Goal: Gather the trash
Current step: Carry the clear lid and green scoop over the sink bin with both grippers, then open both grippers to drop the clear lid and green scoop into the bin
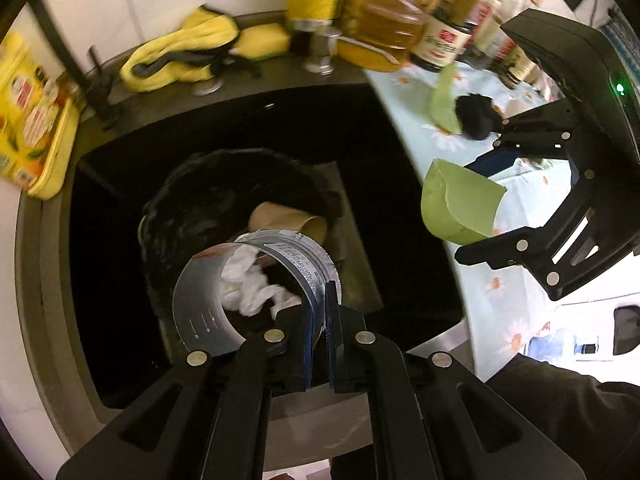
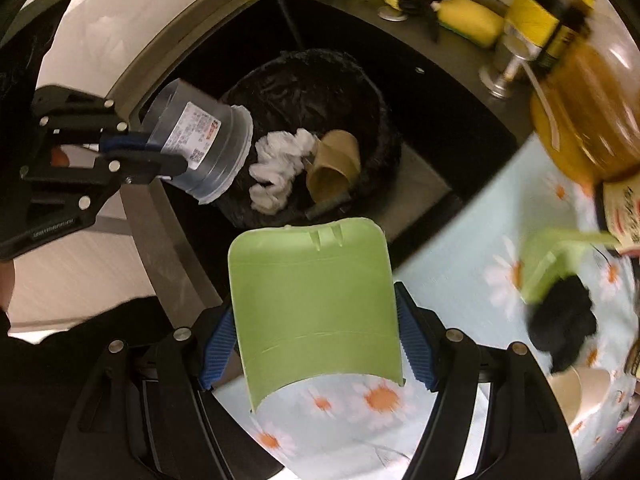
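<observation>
Bin: black-lined, set low beside the bench; already holds white tissue and a cardboard tube.
Cup: clear plastic, tipped mouth-down over the bin, clenched at its wall by the left tool.
Dustpan: green, gripped by the right tool, looks emptied.
Remaining: likely the cup; black lump on the bench.
Surroundings: oil bottles, yellow cloth, well apart.
</observation>
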Tool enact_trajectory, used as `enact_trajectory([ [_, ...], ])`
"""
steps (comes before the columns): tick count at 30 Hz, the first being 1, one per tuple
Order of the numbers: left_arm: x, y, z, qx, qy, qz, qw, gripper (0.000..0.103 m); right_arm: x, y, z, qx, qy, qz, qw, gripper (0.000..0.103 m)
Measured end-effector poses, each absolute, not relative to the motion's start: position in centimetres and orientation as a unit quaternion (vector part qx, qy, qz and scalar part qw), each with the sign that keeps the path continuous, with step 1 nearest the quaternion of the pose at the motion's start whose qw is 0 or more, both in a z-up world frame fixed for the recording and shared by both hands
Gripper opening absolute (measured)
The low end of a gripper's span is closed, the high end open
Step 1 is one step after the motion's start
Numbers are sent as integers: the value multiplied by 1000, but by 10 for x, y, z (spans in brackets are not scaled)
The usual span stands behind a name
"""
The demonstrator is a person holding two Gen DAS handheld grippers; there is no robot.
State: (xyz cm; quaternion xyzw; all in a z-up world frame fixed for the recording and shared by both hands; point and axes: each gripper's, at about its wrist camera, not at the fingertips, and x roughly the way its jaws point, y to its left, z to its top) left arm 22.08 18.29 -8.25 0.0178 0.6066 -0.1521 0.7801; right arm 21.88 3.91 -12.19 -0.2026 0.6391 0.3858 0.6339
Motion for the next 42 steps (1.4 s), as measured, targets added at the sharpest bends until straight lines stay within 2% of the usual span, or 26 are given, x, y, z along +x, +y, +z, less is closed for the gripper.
enact_trajectory([
  [11,231,241,-106,-23,619,-130,774,4,246,107,-136,-172,659,412,605,71],
  [21,253,262,-126,-64,626,-134,765,4,283,142,-148,-154,675,415,590,72],
  [27,260,267,-134,-76,632,-124,761,6,293,148,-151,-157,678,404,594,80],
  [28,261,267,-135,-74,635,-122,760,17,294,148,-152,-153,679,402,594,84],
  [30,262,266,-136,-74,635,-121,760,34,296,146,-153,-148,683,400,592,85],
  [42,259,254,-126,-57,629,-125,765,36,298,117,-142,-122,688,380,606,85],
])
